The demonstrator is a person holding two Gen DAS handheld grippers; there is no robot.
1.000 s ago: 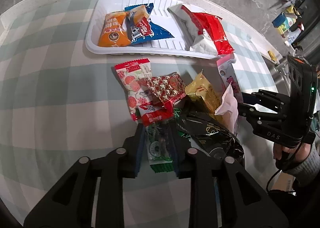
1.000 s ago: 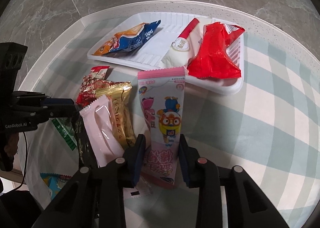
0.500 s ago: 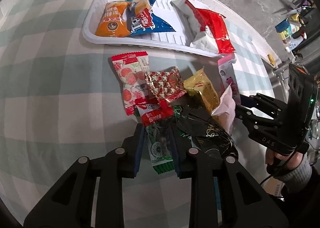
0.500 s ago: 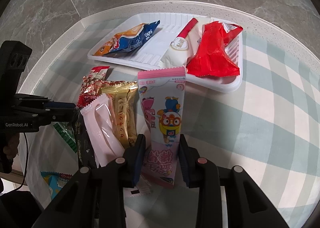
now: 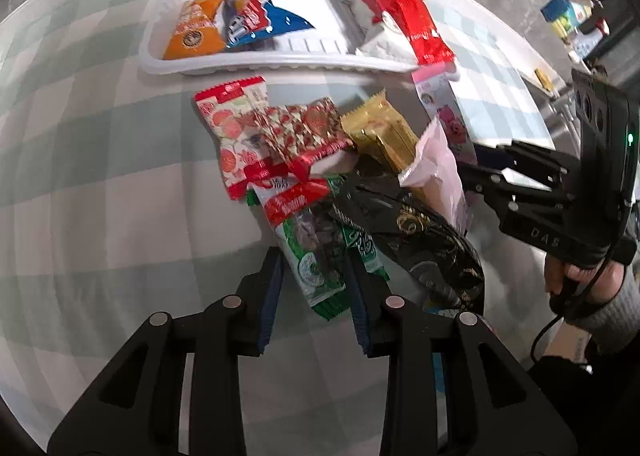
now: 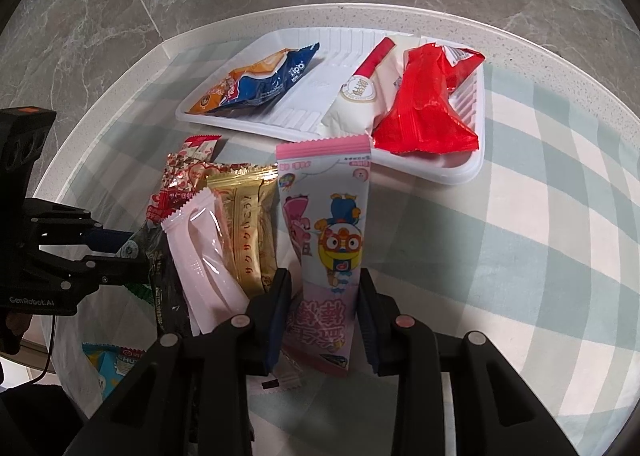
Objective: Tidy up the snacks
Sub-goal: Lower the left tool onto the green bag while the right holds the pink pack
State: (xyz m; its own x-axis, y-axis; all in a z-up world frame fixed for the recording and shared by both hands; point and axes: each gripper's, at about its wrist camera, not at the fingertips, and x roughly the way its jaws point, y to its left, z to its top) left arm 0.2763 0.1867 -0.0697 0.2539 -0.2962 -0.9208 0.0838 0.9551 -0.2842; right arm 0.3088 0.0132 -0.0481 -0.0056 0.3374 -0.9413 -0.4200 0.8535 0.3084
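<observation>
A white tray at the far side of the table holds an orange packet, a blue packet, a white packet and a red packet; the tray also shows in the right wrist view. My left gripper is shut on a green snack packet lifted from the loose pile. My right gripper is shut on a pink cartoon packet and holds it up in front of the tray.
The pile holds a red-and-white packet, a red patterned packet, a gold packet, a pale pink packet and a black packet. The table's rounded edge is close on all sides; clutter lies beyond at the right.
My left gripper has lifted the green packet and drawn it back from the pile. My right gripper has kept its hold on the pink packet and barely moved.
</observation>
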